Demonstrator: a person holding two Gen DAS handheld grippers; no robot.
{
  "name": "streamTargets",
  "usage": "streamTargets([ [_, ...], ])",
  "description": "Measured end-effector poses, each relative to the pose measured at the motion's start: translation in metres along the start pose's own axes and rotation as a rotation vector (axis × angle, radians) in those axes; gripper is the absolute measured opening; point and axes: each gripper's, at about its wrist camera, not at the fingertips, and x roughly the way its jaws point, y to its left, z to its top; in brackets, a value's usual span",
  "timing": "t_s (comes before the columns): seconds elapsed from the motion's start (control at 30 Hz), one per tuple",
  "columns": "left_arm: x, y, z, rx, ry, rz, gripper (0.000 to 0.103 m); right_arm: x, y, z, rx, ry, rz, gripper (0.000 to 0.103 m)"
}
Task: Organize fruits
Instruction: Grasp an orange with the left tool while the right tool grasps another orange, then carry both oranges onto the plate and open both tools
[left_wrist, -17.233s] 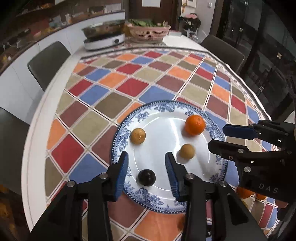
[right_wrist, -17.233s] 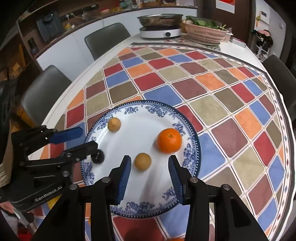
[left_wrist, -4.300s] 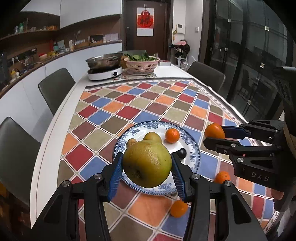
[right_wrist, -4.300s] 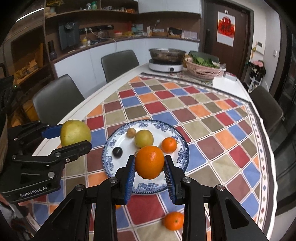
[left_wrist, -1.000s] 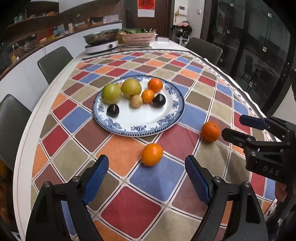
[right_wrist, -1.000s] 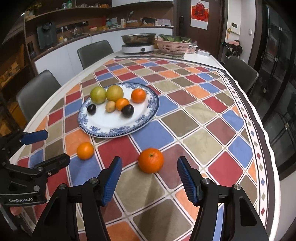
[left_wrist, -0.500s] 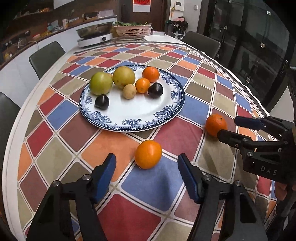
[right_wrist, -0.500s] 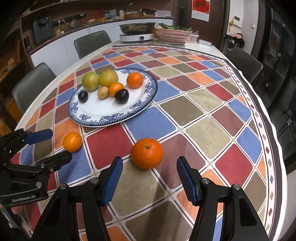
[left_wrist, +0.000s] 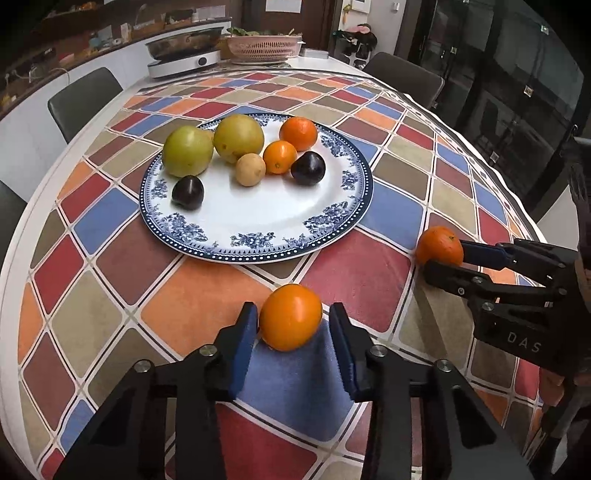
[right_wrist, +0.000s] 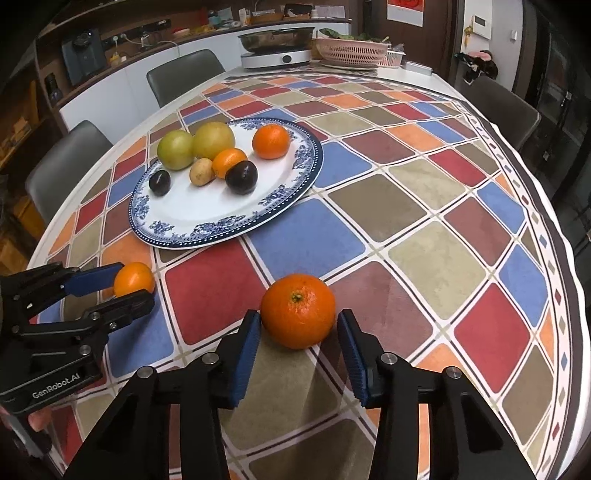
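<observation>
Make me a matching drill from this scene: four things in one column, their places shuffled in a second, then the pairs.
1. smooth orange
2. dimpled orange
3. cooker
4. tan fruit

A. on the plate
B. between the right tool fingers
C. far end of the table
D. between the left tool fingers

1-D, 2-B, 3-C, 4-A

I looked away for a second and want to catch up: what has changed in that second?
Both grippers came down onto the loose fruit: the left gripper is closing around the smooth orange, the right gripper around the dimpled orange. Both oranges remain on the checked tablecloth; the blue-patterned plate kept its seven fruits.
</observation>
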Motion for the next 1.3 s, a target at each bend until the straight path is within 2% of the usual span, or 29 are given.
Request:
streamTargets([
  [0.27,0.0,0.001,0.0,-0.012,0.001,-0.004,0.035,0.0,0.0,0.001,-0.001,-0.015,-0.003,0.041],
  [0.7,-0.04,-0.001,0.007,-0.012,-0.09,-0.011,0.034,-0.035,0.012,0.005,-0.015,-0.1,0.034,0.041],
  [1.0,-0.055,0.008,0.019,-0.007,-0.133,0.018,0.035,-0.044,0.027,0.024,-0.071,-0.133,0.085,0.041],
  [1.3,-0.048,0.027,0.035,0.004,-0.14,0.036,0.034,-0.034,0.043,0.046,-0.142,-0.14,0.105,0.041],
])
